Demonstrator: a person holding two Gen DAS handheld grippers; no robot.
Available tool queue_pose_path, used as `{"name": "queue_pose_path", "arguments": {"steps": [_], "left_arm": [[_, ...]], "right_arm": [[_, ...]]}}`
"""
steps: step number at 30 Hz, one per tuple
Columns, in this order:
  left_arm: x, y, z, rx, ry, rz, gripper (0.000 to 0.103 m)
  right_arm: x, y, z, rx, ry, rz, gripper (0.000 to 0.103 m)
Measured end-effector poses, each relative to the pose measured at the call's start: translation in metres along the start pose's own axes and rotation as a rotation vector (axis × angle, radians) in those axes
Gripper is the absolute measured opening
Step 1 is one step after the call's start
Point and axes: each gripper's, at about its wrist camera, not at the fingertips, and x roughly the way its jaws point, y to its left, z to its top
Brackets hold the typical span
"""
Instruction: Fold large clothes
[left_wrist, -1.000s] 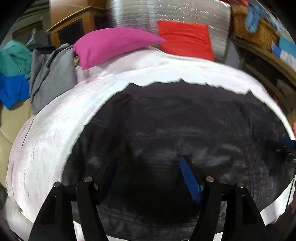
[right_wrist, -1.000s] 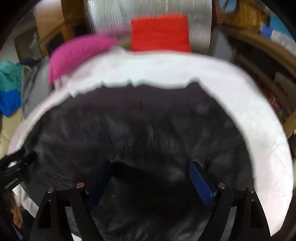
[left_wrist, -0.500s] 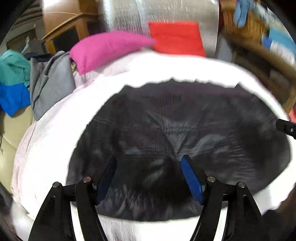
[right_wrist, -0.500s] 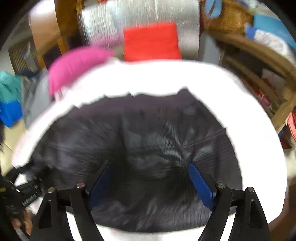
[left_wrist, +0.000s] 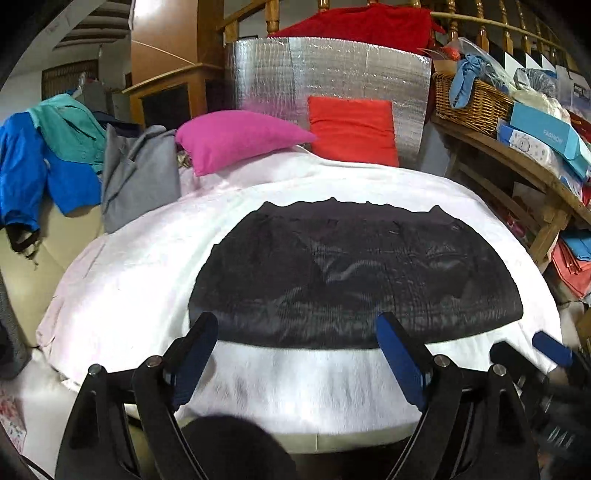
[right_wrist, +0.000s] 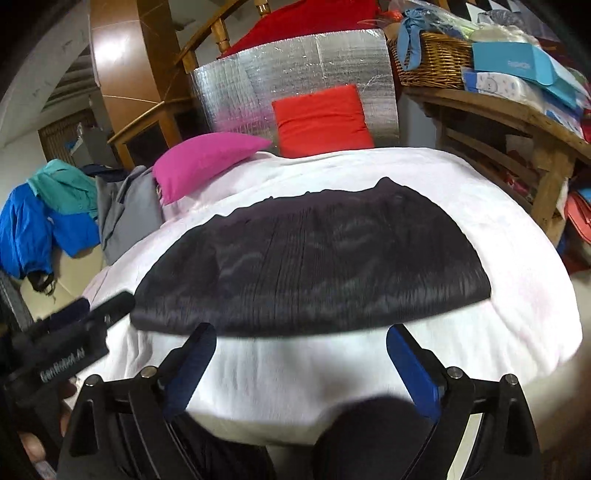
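Observation:
A dark grey-black garment (left_wrist: 354, 280) lies folded flat on a white bed cover (left_wrist: 122, 280); it also shows in the right wrist view (right_wrist: 314, 266). My left gripper (left_wrist: 295, 339) is open and empty, held just short of the garment's near edge. My right gripper (right_wrist: 299, 350) is open and empty, also just short of that edge. The right gripper's blue-tipped finger shows in the left wrist view (left_wrist: 550, 349). The left gripper shows at the lower left of the right wrist view (right_wrist: 74, 332).
A pink pillow (left_wrist: 236, 142) and a red pillow (left_wrist: 351, 129) lie at the head of the bed before a silver foil panel (left_wrist: 328, 77). Grey (left_wrist: 136, 181), blue and teal clothes (left_wrist: 44, 166) hang at left. A wooden shelf with a wicker basket (left_wrist: 469, 99) stands at right.
Both grippers have pulled back from over the garment toward the near edge of the bed. The garment now lies whole in view, beyond the fingertips.

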Motion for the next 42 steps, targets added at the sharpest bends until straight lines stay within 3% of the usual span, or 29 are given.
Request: {"name": "queue_pose_path", "arguments": {"steps": [9,15,30,42], "left_arm": [[-0.046,-0.007,-0.034,-0.015,-0.015,0.009,0.088],[-0.063,-0.007,-0.040,-0.016,-0.047,0.007,0.088],[-0.057,-0.012,-0.049,0.013,-0.037,0.028,0.091],[-0.060,-0.012,-0.052,0.010,-0.053,0.020,0.098]], "right_arm": [[-0.055,0.011,-0.034,-0.058,-0.091,-0.038,0.103],[-0.059,0.013,-0.043,-0.082,-0.091,-0.070,0.103],[-0.065,0.004,-0.044,-0.083,-0.113,-0.163,0.103],[-0.072,0.003,-0.041,-0.089,-0.134,-0.170,0.103]]}}
